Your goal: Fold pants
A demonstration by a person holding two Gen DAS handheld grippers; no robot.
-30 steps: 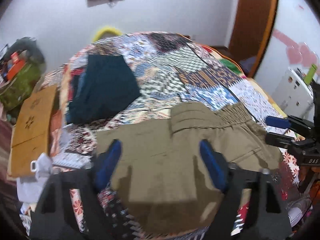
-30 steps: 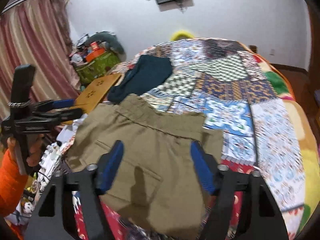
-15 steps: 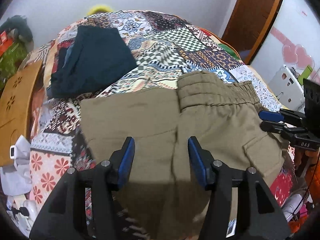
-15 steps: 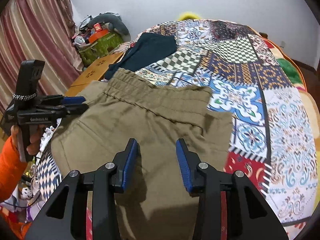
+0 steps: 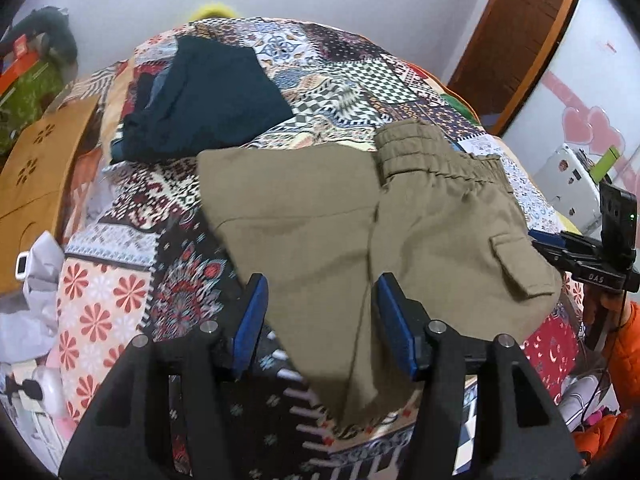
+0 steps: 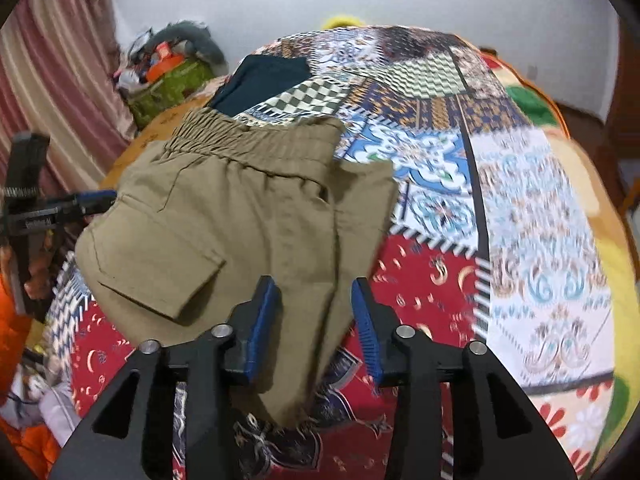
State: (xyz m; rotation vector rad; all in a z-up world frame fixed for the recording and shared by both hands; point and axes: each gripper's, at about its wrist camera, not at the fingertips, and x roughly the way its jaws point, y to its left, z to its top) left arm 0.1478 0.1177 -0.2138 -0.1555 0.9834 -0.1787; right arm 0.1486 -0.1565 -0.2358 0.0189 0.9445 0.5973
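Note:
Olive-khaki pants lie partly folded on a patchwork bedspread, elastic waistband at the far side and a flap pocket on the right. My left gripper is open, its blue pads astride the near hanging edge of the pants. In the right wrist view the pants lie left of centre. My right gripper is open, its pads astride the near fold of the cloth. Each gripper shows in the other's view, at the pants' side edge: the right one and the left one.
A folded dark teal garment lies on the bedspread behind the pants. A wooden board and a green bag with clutter stand by the bed's left side. A white appliance is on the right.
Both grippers have narrowed their jaws and moved down and in toward the near edge of the pants. The pants now fill more of both views.

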